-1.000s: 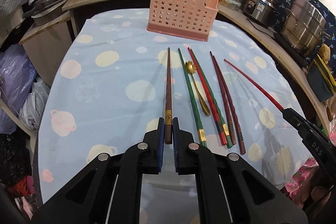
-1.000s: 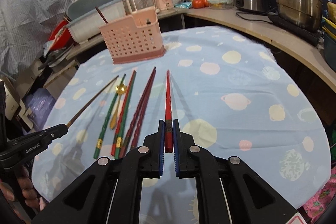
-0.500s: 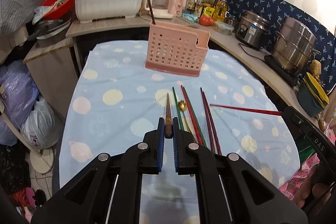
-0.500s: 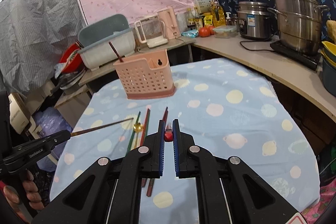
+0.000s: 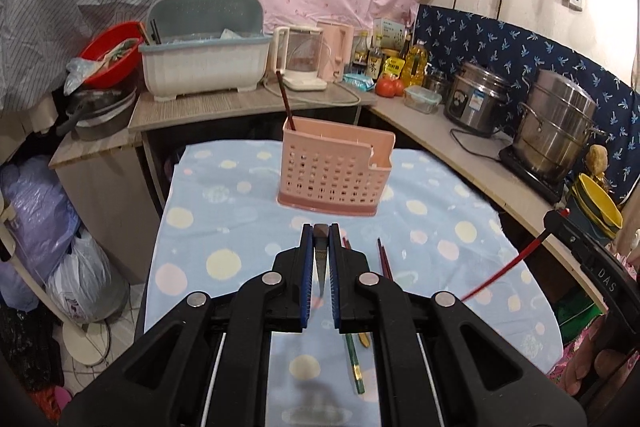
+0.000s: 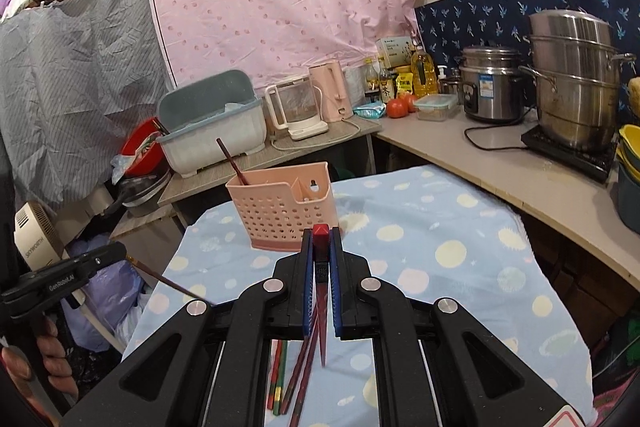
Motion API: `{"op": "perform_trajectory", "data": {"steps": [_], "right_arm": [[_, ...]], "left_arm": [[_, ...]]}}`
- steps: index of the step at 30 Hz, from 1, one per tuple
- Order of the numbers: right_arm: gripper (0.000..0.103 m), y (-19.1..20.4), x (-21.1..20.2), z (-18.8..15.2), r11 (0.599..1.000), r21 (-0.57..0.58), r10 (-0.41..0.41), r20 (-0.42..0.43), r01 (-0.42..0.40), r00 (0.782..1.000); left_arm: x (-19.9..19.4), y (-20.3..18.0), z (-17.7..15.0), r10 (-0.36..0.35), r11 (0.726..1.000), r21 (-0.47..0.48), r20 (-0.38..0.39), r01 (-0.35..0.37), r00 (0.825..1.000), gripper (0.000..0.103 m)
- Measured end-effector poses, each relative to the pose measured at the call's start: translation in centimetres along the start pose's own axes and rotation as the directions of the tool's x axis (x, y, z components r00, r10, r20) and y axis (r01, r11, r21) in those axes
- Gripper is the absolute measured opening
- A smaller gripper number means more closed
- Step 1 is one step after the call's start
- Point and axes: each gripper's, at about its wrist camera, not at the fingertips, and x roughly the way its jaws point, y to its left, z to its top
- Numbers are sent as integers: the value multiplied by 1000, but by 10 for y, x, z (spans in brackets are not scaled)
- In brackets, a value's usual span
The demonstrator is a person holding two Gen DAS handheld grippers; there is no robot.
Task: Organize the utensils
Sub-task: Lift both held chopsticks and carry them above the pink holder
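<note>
The left gripper point(image 5: 321, 231) is clamped on a brown chopstick point(image 5: 321, 259), the right gripper point(image 6: 321, 233) on a red chopstick point(image 6: 321, 291); both hang tip-down, probably ready for the pink holder point(image 6: 280, 211).

Black fingers point(image 5: 352, 267), blue pads point(image 5: 307, 267)

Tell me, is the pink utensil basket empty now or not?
Not empty. One dark brown chopstick stands in the left end of the pink utensil basket, leaning left.
</note>
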Motion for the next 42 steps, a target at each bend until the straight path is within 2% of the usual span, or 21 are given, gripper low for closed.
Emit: {"op": "perform_trajectory", "data": {"steps": [10,16,22,28,36,42], "right_arm": [[7,-3,29,38,1000,4,25,13,-25,1000],[7,-1,53,81,997,24,66,36,-67,997],[7,8,86,128,996,30,85,68,-87,994],[7,17,121,166,996,29,81,99,-84,992],[7,23,162,193,994,44,93,102,-98,990],[7,23,192,187,995,46,90,68,-93,994]], "left_arm": [[10,-5,55,2,1000,30,72,-4,997,7],[15,-6,98,0,999,38,132,-5,991,7],[27,-6,156,11,999,33,216,-18,976,7],[52,-3,201,31,999,24,248,-38,968,7],[80,4,231,32,999,18,261,-38,965,7],[106,6,234,33,999,13,244,-37,969,7]]}}
